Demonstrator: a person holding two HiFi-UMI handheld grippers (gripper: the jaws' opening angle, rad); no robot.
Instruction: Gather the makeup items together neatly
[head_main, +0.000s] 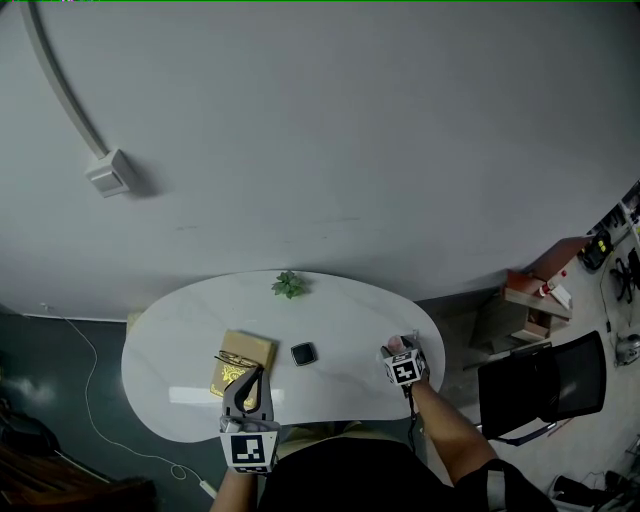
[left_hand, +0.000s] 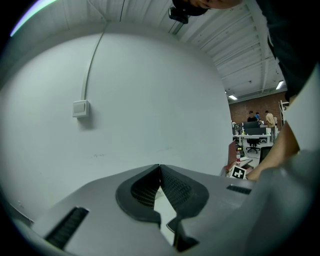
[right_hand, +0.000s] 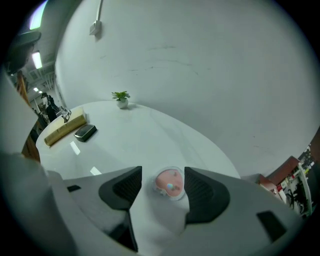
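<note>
A round pink makeup pot (right_hand: 169, 183) with a clear rim lies on the white oval table (head_main: 340, 310) near its right end. My right gripper (right_hand: 162, 171) straddles it with its jaws open; a gap shows at the left pad. In the head view the pot (head_main: 394, 346) sits just ahead of the right gripper (head_main: 398, 352). A black compact (head_main: 304, 353) lies mid-table, next to a gold box (head_main: 246, 358); the right gripper view also shows the compact (right_hand: 85, 132) and the box (right_hand: 64, 126). My left gripper (head_main: 254, 374) hovers over the gold box, its tips (left_hand: 160, 167) shut on nothing.
A small potted plant (head_main: 289, 285) stands at the table's far edge. A black chair (head_main: 545, 385) and cardboard boxes (head_main: 530, 300) are on the floor to the right. A grey wall with a junction box (head_main: 110, 172) rises behind the table.
</note>
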